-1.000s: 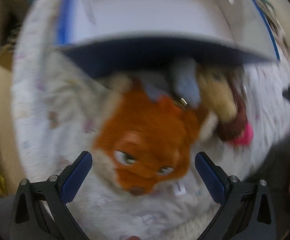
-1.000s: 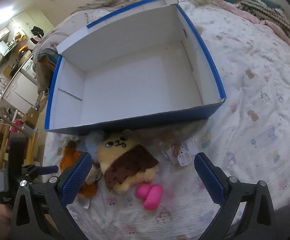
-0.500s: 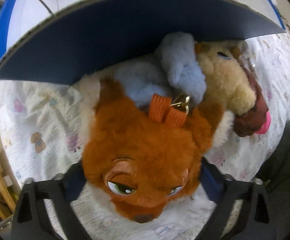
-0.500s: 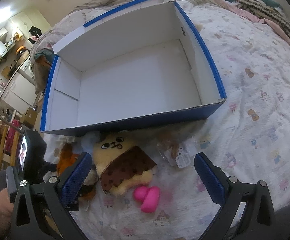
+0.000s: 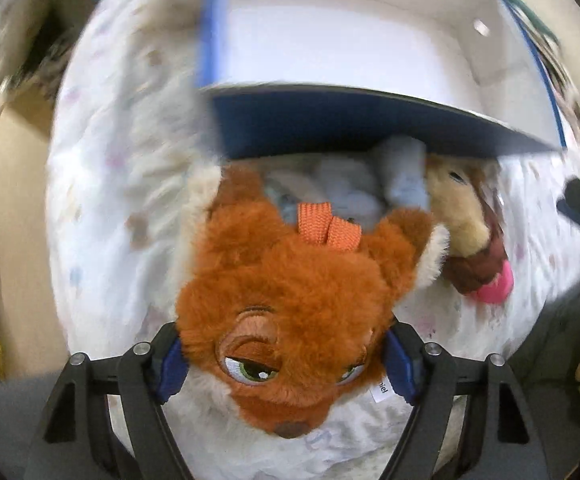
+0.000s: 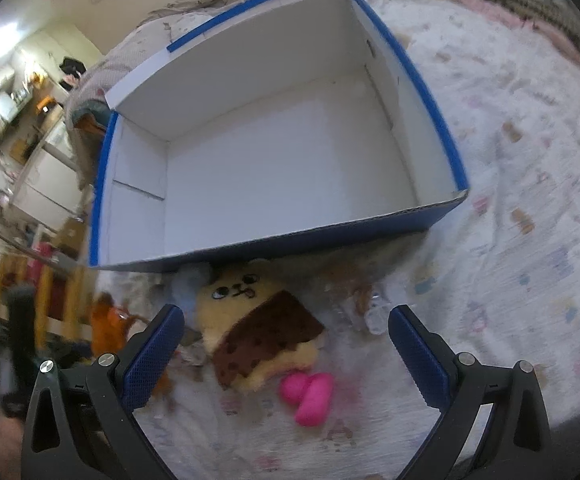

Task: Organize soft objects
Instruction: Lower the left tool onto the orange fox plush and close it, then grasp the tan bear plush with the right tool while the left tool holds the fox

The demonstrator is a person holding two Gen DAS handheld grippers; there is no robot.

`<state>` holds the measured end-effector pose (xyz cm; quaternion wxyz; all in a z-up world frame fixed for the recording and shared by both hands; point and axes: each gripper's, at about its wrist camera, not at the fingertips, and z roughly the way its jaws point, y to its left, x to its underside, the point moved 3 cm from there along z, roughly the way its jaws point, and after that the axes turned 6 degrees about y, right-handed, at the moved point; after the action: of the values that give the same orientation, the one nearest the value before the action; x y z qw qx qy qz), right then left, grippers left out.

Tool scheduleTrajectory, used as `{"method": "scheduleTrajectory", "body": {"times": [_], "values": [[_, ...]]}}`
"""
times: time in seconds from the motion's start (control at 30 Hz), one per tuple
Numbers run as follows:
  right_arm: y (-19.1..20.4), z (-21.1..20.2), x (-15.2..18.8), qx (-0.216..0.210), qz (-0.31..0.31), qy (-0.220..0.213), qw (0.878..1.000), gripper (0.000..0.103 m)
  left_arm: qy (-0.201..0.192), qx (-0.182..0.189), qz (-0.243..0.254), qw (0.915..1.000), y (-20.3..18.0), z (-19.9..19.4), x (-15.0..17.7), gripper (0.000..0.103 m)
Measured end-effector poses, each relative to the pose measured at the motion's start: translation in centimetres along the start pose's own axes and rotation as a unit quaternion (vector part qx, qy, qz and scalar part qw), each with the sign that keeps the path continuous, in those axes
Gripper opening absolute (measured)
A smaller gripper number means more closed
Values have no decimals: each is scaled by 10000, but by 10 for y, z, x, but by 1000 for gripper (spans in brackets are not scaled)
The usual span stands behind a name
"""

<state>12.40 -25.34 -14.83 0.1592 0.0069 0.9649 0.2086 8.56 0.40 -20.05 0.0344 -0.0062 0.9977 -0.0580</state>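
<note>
My left gripper (image 5: 285, 364) is shut on an orange fox plush (image 5: 298, 296), its blue pads pressed into both sides of the head. The fox (image 6: 107, 326) also shows at the left of the right wrist view. Behind it lie a pale blue plush (image 5: 370, 196) and a yellow plush with a brown patch and pink feet (image 6: 255, 328), all on the bed in front of an open blue-and-white box (image 6: 273, 160). My right gripper (image 6: 285, 354) is open and empty, above the yellow plush.
The box is empty and sits on a patterned white bedspread (image 6: 530, 220). A small clear plastic packet (image 6: 370, 312) lies right of the yellow plush. The bed edge and room furniture (image 6: 29, 160) are at the left.
My left gripper has moved onto the fox plush and shut on its head, then lifted it back a little from the box wall. My right gripper has drifted closer to the yellow plush.
</note>
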Motion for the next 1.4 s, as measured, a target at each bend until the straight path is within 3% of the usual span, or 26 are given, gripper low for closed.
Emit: {"method": "scheduleTrajectory", "body": {"times": [0.17, 0.3, 0.37, 0.47, 0.8, 0.87, 1.03, 1.23, 1.4], "values": [[-2, 8, -15, -510, 81, 213, 9984, 103, 22, -28, -482, 9988, 11, -10, 17, 78], [12, 35, -18, -1287, -27, 1013, 9865, 103, -110, -102, -512, 9986, 16, -19, 3, 78], [20, 46, -18, -1073, -252, 1196, 9867, 103, -69, -42, -570, 9983, 14, -16, 1, 78], [27, 63, -16, -361, -672, 1362, 9877, 103, -15, -7, -619, 9981, 14, -17, 4, 78], [33, 101, -4, -192, -665, 1889, 9796, 103, 53, -18, -688, 9976, 24, -19, 0, 78], [36, 107, -4, -45, -757, 1907, 9787, 96, 58, -29, -695, 9976, 24, -18, -1, 78], [41, 115, 3, 196, -1037, 1860, 9769, 94, 21, -102, -670, 9977, 22, -19, -1, 78], [51, 104, 11, 389, -1417, 1602, 9761, 83, -3, -220, -622, 9978, 19, -18, -2, 78], [58, 102, 19, 619, -1665, 1493, 9727, 83, -75, -250, -566, 9981, 18, -22, 1, 78]]}}
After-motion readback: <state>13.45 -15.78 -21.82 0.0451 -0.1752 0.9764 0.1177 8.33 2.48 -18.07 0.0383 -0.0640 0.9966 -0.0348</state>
